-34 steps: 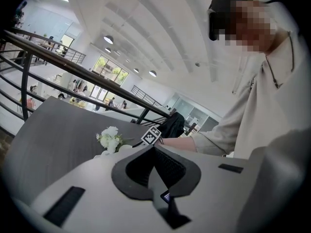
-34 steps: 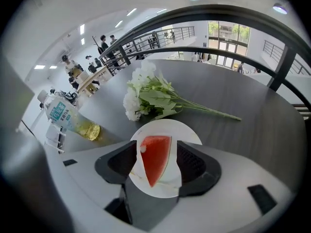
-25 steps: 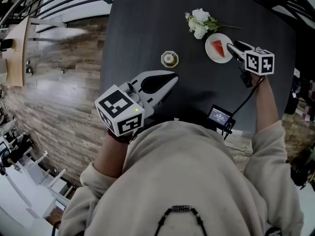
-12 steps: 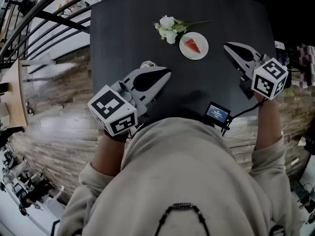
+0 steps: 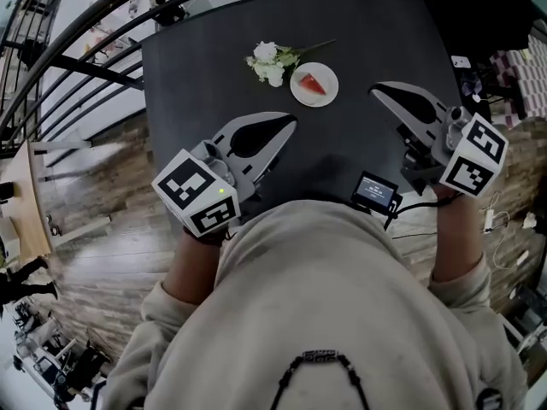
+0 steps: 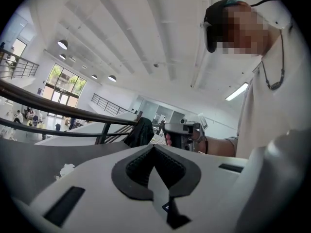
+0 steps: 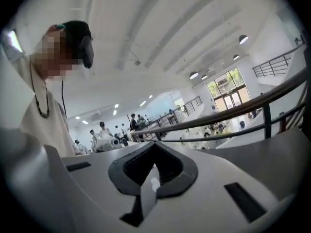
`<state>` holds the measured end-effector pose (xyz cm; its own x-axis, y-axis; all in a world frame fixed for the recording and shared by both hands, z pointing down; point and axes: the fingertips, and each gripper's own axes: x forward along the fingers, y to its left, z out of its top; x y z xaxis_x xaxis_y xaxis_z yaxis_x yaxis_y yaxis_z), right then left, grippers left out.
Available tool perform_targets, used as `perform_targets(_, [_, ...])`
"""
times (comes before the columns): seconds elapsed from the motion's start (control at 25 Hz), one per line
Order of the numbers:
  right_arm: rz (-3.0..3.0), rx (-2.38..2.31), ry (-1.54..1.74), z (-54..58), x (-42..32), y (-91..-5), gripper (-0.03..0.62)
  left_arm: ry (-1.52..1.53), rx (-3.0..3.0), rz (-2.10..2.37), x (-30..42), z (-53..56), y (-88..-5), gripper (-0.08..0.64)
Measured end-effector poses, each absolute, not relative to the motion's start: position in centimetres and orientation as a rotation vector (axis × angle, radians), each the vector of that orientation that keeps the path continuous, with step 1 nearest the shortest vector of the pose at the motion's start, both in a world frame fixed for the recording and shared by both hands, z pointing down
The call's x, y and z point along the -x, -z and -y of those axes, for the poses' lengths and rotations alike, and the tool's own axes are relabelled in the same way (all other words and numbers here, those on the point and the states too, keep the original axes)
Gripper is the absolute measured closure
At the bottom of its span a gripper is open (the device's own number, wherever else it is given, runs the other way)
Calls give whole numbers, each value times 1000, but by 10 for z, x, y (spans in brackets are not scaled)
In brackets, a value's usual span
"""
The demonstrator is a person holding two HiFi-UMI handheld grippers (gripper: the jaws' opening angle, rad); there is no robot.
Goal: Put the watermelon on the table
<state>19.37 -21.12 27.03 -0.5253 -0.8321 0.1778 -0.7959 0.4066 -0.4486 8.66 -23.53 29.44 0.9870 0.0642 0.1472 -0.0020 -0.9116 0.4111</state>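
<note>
Watermelon lies on plate on table beside flowers, well apart from left gripper and right gripper, both with jaws pressed together, empty.

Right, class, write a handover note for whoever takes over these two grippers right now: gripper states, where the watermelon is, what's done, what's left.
Left gripper: shut, empty, held over the table, at its near side.
Right gripper: shut, empty, to the right of the plate.
Watermelon: a slice on the plate, which stands on the table beside the flowers.
Done: watermelon is on the table; neither gripper touches it.
Left: seemingly nothing but parking the grippers.
</note>
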Motion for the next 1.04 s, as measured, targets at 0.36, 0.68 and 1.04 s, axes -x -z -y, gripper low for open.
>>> perform_targets(0.36, [-2616, 1519, 652, 205, -165, -243, 578, -150, -2746, -62, -89, 230, -278, 561])
perform_targets(0.68, [-2651, 1467, 670, 209, -148, -238, 578, -106, -2757, -25, -83, 233, -265, 561])
perform_targets(1.04, [-2673, 1448, 688, 210, -137, -247, 578, -123, -2756, -10, -72, 228, -268, 561])
